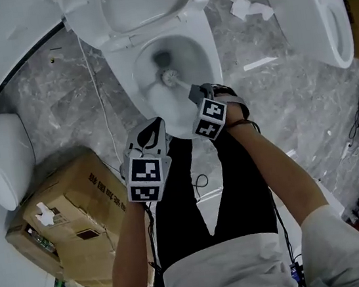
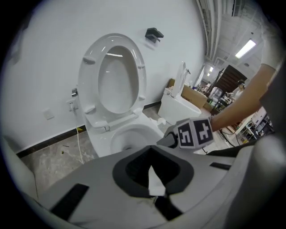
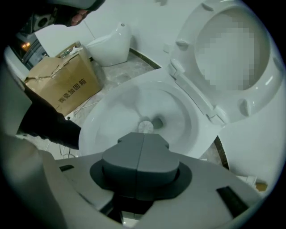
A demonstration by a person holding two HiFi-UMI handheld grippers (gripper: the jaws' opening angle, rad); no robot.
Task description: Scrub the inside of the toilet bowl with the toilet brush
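Seen from above: my right tool (image 1: 195, 93) is clamped on the handle of the toilet brush (image 1: 170, 76). Its white head sits deep in the toilet bowl (image 1: 207, 44), just beside the drain, with the seat raised. My left tool (image 1: 153, 131) hangs near the bowl's front rim, jaws pinched on a white sliver (image 2: 155, 182). Scrubbing looks under way. I judge the side walls and rim are left to do.

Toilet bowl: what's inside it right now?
The toilet brush, head down beside the drain hole. Its upper handle is covered by the right gripper.
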